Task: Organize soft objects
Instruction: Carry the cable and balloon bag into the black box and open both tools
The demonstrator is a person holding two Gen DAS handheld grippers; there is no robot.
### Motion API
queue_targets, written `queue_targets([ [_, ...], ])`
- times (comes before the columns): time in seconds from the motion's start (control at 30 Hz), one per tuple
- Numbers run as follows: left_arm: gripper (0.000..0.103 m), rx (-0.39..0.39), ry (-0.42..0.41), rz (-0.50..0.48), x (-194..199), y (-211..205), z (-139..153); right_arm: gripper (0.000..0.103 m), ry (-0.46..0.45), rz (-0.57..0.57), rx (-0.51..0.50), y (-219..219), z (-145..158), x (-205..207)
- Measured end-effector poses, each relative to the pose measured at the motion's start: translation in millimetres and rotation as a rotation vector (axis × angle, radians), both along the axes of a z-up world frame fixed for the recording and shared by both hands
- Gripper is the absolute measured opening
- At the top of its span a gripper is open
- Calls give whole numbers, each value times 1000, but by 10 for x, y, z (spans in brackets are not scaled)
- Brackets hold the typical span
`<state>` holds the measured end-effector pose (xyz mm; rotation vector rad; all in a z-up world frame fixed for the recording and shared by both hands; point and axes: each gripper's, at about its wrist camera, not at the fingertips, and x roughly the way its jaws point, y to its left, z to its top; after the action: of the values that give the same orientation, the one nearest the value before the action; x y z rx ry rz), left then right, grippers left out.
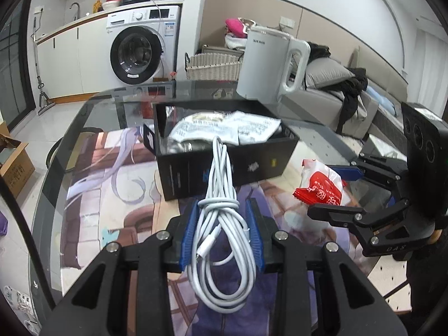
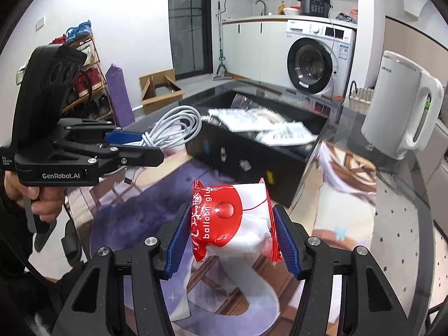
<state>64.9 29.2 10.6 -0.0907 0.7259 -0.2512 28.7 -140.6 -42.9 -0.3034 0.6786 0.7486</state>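
Note:
My left gripper (image 1: pixel 222 210) is shut on a coiled white cable (image 1: pixel 221 218) and holds it just in front of the black box (image 1: pixel 224 165); the cable's far loop reaches over the box's near rim. The same gripper (image 2: pixel 145 147) and cable (image 2: pixel 176 127) show at the left of the right wrist view. My right gripper (image 2: pixel 231 224) is shut on a red and white balloon glue packet (image 2: pixel 232 221), above the mat, short of the black box (image 2: pixel 260 162). It shows at the right of the left wrist view (image 1: pixel 336 193) with the packet (image 1: pixel 322 184). The box holds white plastic packets (image 1: pixel 232 128).
A white electric kettle (image 1: pixel 271 64) stands behind the box at the right. The patterned mat (image 1: pixel 120 184) covers the glass table, whose curved edge (image 1: pixel 56 151) runs at the left. A washing machine, a wicker basket and a sofa lie beyond.

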Motion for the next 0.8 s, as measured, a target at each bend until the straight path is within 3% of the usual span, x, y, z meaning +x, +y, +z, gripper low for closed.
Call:
queue_targets([
  [0.37,33,-4,-58,23,263,-80,241,59,-75,-40,23,35,360,163],
  [0.8,33,35,-107,20,564,-138,386,59,-109,-79,45,73,459,401],
])
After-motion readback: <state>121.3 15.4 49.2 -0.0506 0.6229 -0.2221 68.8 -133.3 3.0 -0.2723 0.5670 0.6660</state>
